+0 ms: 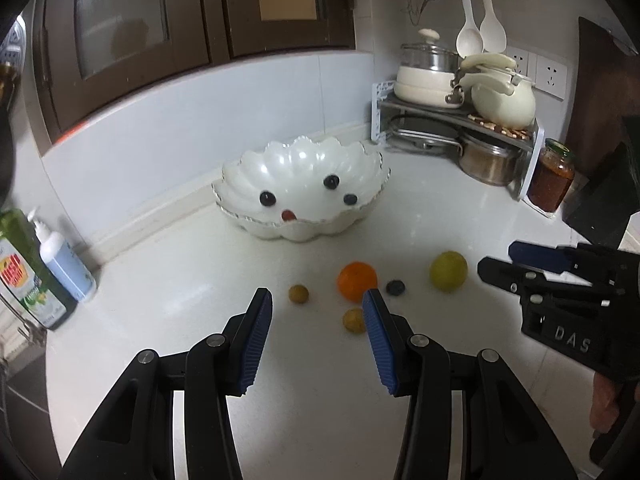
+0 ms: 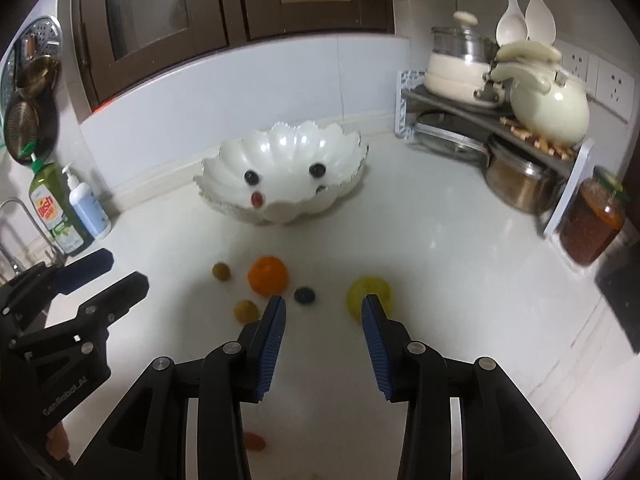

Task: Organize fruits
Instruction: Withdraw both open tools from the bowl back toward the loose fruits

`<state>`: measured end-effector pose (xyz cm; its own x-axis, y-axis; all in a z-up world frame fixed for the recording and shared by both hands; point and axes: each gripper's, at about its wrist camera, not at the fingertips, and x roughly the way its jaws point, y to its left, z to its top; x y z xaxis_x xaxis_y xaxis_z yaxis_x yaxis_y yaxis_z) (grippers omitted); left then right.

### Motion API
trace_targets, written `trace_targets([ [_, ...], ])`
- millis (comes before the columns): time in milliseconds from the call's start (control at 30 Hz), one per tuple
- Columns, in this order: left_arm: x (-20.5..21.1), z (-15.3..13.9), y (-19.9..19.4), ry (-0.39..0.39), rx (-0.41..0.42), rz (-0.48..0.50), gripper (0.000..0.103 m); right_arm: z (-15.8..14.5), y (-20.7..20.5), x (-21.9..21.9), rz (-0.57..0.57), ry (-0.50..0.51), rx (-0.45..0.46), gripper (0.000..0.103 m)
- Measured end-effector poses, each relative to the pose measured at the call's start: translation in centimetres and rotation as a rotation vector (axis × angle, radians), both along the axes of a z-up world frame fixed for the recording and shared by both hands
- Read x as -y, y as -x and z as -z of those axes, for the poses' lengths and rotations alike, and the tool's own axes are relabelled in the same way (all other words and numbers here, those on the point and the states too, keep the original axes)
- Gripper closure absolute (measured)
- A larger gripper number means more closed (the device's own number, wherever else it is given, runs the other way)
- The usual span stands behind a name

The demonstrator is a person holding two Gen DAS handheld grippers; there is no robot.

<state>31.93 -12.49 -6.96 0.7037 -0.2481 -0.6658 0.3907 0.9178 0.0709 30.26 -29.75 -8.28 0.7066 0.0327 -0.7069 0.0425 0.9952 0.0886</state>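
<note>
Right wrist view: right tool [image 2: 323, 304] hovering wide open, empty; left tool [image 1: 317, 300] likewise. Four small fruits lying in bowl [image 2: 224, 156] ahead; orange [image 2: 267, 274], lime [image 2: 366, 290], others waiting on table [image 2: 460, 280].

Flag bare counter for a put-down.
Free: the counter strip between the scalloped bowl and the sauce jar. Crowded: the fruit cluster around the orange and the corner pot rack.

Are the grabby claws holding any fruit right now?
No, nothing is held. The left hand-held gripper and the right hand-held gripper are both open and empty above the counter. The orange lies loose.
</note>
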Motion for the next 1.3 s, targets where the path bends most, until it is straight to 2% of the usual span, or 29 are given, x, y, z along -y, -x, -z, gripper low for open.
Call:
trace_targets([
  [200, -0.4, 0.9, 0.8, 0.002, -0.026, 0.014, 0.056, 1.0, 1.2, -0.7, 0.004, -0.018, -0.033, 0.062],
  [567, -1.1, 1.5, 1.9, -0.001, -0.032, 0.029, 0.056, 1.0, 2.5, -0.9, 0.046, -0.023, -0.018, 0.062],
  [867, 0.1, 2.7, 0.8, -0.005, -0.064, 0.028, 0.056, 1.9, 1.3, 0.3, 0.071, -0.004, -0.033, 0.062],
  [1000, 0.9, 3.4, 0.1, -0.007, -0.075, 0.025, 0.053, 2.3, 0.6, 1.2, 0.076, -0.009, -0.042, 0.062],
  [1100, 1.5, 3.9, -0.4, -0.012, -0.082, 0.022, 0.052, 2.8, 0.0, 1.8, 0.078, -0.016, -0.049, 0.052],
  [1300, 2.6, 5.0, -1.6, -0.026, -0.106, 0.011, 0.051, 3.9, -1.6, 2.8, 0.072, -0.019, -0.067, 0.052],
])
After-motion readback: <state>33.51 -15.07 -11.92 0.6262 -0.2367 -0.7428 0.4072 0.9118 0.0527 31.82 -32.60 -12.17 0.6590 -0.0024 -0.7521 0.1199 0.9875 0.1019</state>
